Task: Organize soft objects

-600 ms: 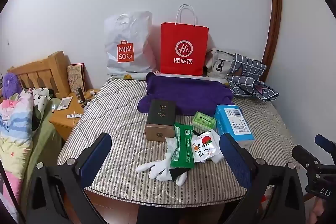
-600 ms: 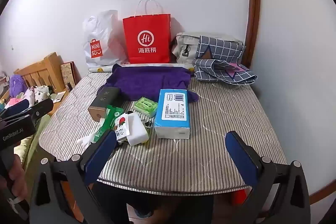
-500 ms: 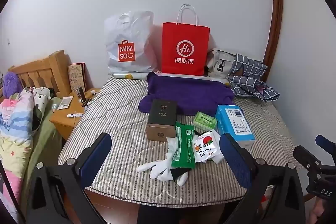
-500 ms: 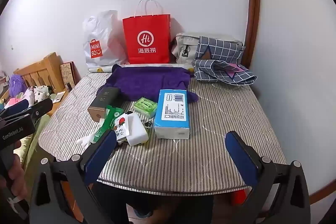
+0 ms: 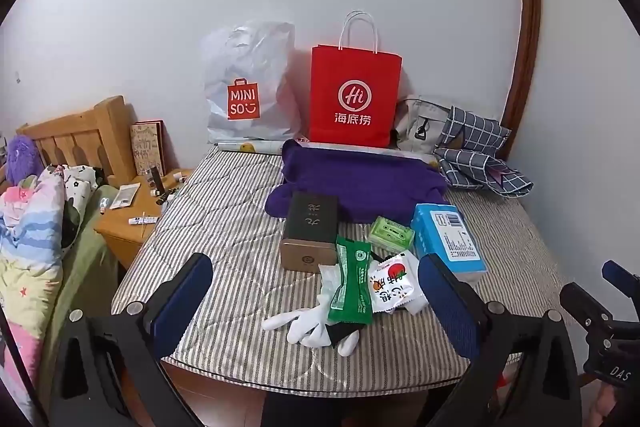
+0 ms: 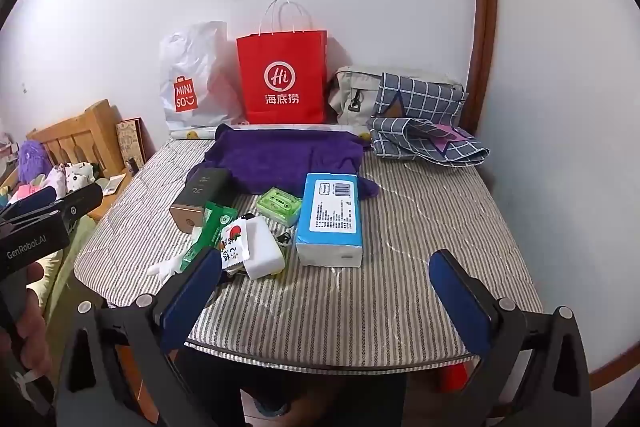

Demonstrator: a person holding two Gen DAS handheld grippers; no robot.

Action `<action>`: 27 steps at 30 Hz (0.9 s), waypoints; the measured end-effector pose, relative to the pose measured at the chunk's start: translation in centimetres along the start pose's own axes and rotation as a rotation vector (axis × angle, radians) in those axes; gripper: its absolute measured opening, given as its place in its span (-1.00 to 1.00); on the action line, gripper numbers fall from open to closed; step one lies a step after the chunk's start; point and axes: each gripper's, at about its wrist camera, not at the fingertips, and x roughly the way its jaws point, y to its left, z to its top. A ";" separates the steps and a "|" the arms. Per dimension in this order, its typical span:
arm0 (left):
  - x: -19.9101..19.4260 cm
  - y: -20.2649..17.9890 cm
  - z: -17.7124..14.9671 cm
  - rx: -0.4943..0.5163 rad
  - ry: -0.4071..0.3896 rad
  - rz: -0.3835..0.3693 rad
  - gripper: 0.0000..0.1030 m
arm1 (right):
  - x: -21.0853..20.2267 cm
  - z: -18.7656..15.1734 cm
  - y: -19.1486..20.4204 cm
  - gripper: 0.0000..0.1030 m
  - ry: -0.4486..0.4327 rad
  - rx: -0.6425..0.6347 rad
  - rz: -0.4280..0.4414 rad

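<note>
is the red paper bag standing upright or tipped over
Upright: the red paper bag stands against the wall, handles pointing up, behind the purple cloth.

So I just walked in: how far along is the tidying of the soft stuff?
Nothing looks done: the white gloves, purple cloth and tissue pack lie loose among the packets on the bed. In hand: nothing; the left tool and right tool hang open short of the pile. All sorting is left.
</note>
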 end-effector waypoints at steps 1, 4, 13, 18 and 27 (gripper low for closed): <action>-0.3 0.1 0.0 -0.003 -0.005 -0.001 1.00 | 0.0 -0.1 0.1 0.99 -0.003 -0.002 -0.003; -0.5 0.1 0.1 -0.003 -0.007 -0.001 1.00 | -0.3 0.0 0.2 0.99 -0.007 -0.004 -0.005; -0.7 0.1 0.0 0.002 -0.014 0.003 1.00 | -0.4 0.0 0.3 0.99 -0.010 -0.005 -0.002; -0.7 0.1 0.2 0.001 -0.011 0.003 1.00 | -0.4 -0.1 0.4 0.99 -0.010 -0.005 -0.002; -0.7 0.1 -0.2 0.004 -0.011 0.002 1.00 | -0.3 0.0 0.7 0.99 -0.010 -0.006 -0.003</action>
